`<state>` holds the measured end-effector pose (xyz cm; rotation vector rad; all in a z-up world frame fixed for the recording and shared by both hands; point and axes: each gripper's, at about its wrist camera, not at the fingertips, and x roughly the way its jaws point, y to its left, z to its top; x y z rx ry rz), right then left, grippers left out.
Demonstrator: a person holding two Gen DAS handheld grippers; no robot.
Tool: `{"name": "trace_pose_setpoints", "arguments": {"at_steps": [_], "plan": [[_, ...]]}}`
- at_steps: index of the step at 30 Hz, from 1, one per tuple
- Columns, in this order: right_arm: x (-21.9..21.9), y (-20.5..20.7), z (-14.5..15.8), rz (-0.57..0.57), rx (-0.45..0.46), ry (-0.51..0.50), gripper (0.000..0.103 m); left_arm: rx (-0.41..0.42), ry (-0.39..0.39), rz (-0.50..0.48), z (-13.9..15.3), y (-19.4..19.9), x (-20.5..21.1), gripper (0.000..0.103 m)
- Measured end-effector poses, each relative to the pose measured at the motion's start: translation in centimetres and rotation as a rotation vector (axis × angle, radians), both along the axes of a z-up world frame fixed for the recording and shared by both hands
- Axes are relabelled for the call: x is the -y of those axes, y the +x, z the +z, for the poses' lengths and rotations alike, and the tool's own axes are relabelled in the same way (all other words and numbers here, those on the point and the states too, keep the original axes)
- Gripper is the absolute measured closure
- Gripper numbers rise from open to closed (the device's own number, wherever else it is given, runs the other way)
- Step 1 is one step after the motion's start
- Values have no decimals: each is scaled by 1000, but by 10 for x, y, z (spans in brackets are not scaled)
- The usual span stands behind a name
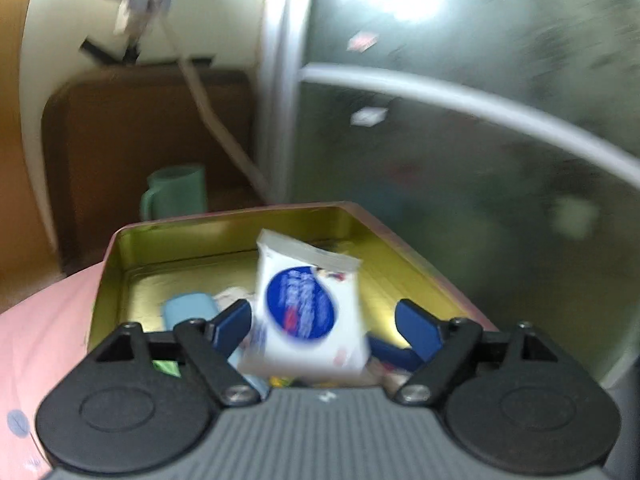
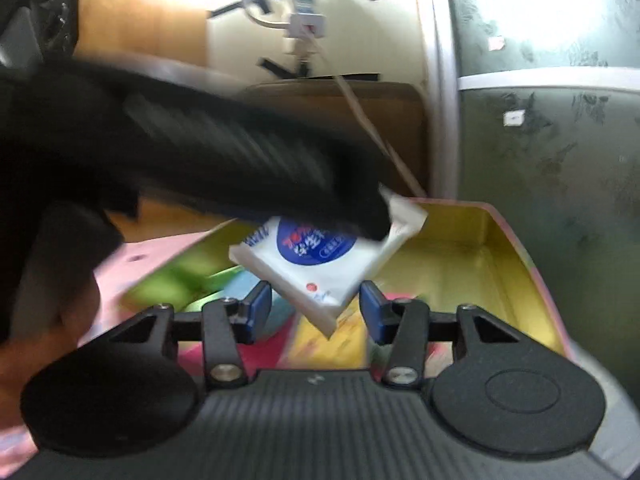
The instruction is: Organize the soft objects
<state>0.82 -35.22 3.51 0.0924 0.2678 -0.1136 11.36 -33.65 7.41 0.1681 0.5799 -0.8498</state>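
a white tissue pack with a blue oval label (image 1: 306, 308) hangs tilted over the gold-lined metal tin (image 1: 404, 276), between the spread blue pads of the left gripper (image 1: 324, 322); grip unclear. the right gripper (image 2: 316, 312) gapes empty.

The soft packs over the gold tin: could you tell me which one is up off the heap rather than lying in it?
The white tissue pack with the blue oval, tilted above the tin; the light blue pack and the rest lie on the bottom.
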Motion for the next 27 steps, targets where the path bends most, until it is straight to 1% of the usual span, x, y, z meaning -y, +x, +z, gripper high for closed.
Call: {"name": "trace_pose_setpoints", "arguments": {"at_steps": [1, 2, 3, 4, 5, 6, 8, 10, 14, 15, 17, 19, 22, 25, 27], "plan": [[3, 13, 1, -21, 2, -15, 50, -15, 31, 49, -6, 12, 6, 22], [6, 24, 0, -45, -9, -29, 50, -27, 36, 86, -9, 18, 5, 22], [10, 32, -1, -84, -32, -38, 50, -40, 14, 102, -9, 21, -2, 22], [14, 36, -1, -111, -38, -28, 50, -48, -18, 99, -8, 21, -9, 22], [19, 29, -3, -104, -19, -1, 50, -43, -36, 97, -7, 19, -16, 20], [22, 22, -4, -95, 7, 28, 50, -28, -40, 108, -7, 16, -22, 20], [26, 10, -9, -107, 26, 54, 50, -8, -45, 131, -7, 10, -31, 20], [25, -4, -12, -111, 47, 92, 50, -13, -58, 134, -8, 1, -39, 18], [16, -29, -13, -123, 84, 142, 50, -1, -42, 138, -1, -20, -52, 17], [14, -35, -12, -124, 92, 153, 50, 8, -36, 139, 2, -28, -56, 15], [13, -40, -10, -124, 103, 171, 50, 36, -21, 157, 6, -44, -67, 3], [11, -48, -8, -125, 110, 187, 48, 69, -18, 176, 10, -60, -80, 1], [9, -64, -6, -131, 128, 239, 42, 94, -4, 201, 13, -78, -100, 0], [5, -79, -6, -136, 136, 276, 41, 82, 5, 229, 13, -94, -121, 0], [2, -85, -6, -138, 129, 300, 35, 79, 18, 252, 12, -105, -134, 0]]}}
